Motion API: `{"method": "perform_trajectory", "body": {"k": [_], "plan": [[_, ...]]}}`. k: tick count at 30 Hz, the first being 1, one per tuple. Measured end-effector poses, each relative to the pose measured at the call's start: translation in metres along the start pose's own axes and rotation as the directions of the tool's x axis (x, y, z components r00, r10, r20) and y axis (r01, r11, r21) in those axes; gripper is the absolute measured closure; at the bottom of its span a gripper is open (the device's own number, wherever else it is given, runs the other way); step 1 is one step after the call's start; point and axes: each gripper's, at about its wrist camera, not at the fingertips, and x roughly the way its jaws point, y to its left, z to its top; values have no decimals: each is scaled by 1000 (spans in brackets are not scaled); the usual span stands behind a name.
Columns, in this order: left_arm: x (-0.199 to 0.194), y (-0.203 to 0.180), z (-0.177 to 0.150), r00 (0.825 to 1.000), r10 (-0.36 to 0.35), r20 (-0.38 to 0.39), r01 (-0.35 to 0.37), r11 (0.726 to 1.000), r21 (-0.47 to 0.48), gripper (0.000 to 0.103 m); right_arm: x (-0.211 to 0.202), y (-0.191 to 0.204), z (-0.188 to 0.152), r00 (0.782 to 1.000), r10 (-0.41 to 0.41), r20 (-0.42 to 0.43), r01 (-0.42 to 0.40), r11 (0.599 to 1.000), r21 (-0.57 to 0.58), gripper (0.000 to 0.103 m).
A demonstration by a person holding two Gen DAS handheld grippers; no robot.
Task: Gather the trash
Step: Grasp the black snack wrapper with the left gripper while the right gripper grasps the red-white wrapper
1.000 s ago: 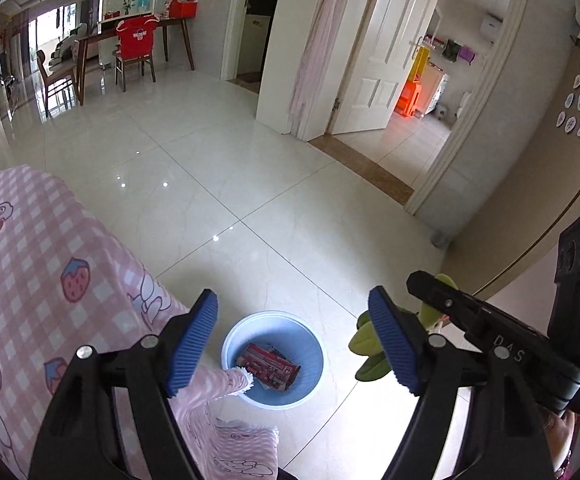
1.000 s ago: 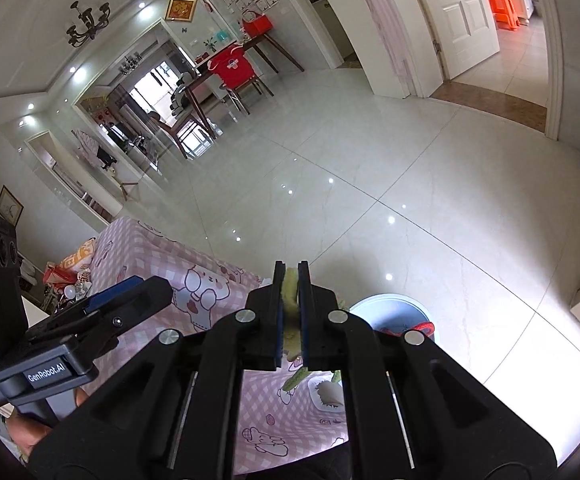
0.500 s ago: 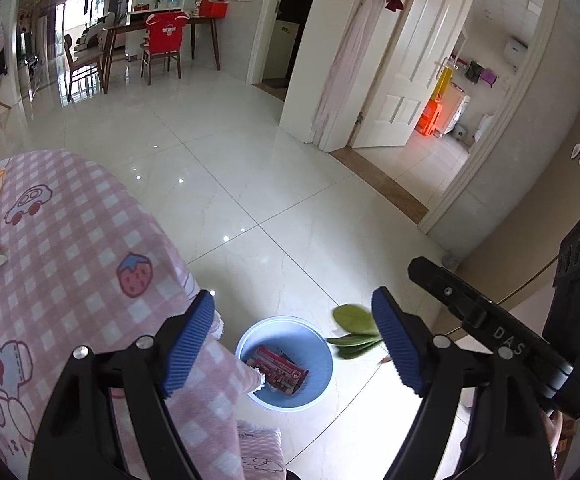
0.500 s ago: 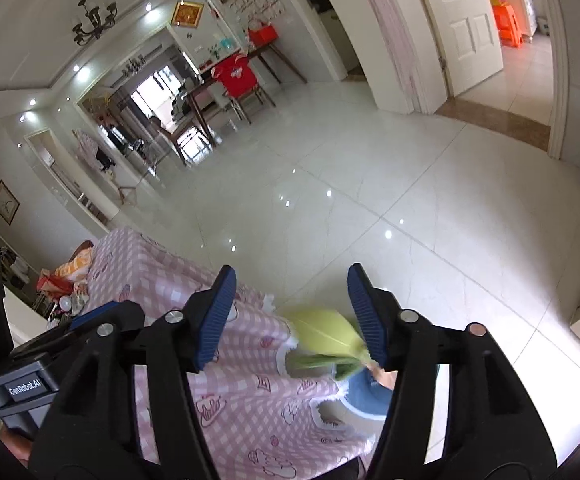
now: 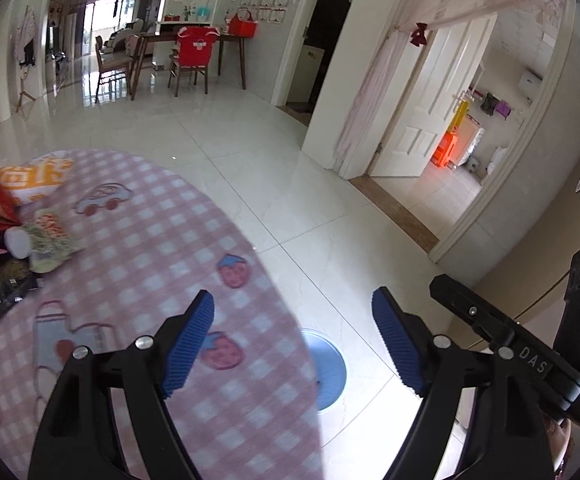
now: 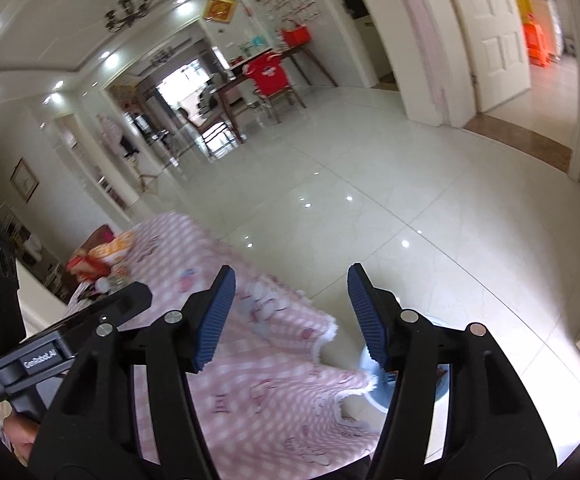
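Note:
My left gripper [image 5: 293,340] is open and empty, above the edge of the table with the pink checked cloth [image 5: 138,240]. A light blue bin [image 5: 327,368] stands on the floor below the table edge, partly hidden by the cloth. A pile of trash wrappers [image 5: 30,236] lies at the far left of the table. My right gripper [image 6: 290,314] is open and empty, above the cloth's corner [image 6: 274,360]. The bin [image 6: 373,380] shows behind its right finger. The wrappers [image 6: 94,260] lie at the table's far end.
White tiled floor [image 5: 218,128] spreads beyond the table. A dining table with a red-covered chair [image 5: 194,52] stands far back. A white door [image 5: 421,104] and a beige wall [image 5: 537,240] are on the right.
The right gripper opened and let go of green leaves, which fell toward the bin. Both grippers then swung left and up, so more of the table shows.

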Motion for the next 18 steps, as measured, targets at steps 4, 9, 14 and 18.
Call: {"method": "perform_trajectory", "body": {"k": [4, 9, 14, 18], "plan": [[-27, 33, -4, 997, 71, 39, -74, 995, 62, 23, 10, 43, -7, 999, 44, -31, -47, 996, -80, 45], [-57, 93, -9, 975, 214, 56, -220, 965, 140, 23, 32, 104, -19, 991, 97, -93, -113, 976, -188, 45], [-62, 147, -10, 957, 290, 31, -291, 941, 171, 23, 63, 154, -33, 980, 111, -163, -153, 950, -273, 45], [-53, 168, -6, 960, 281, 11, -277, 940, 197, 24, 88, 177, -35, 975, 97, -201, -158, 937, -312, 45]]}}
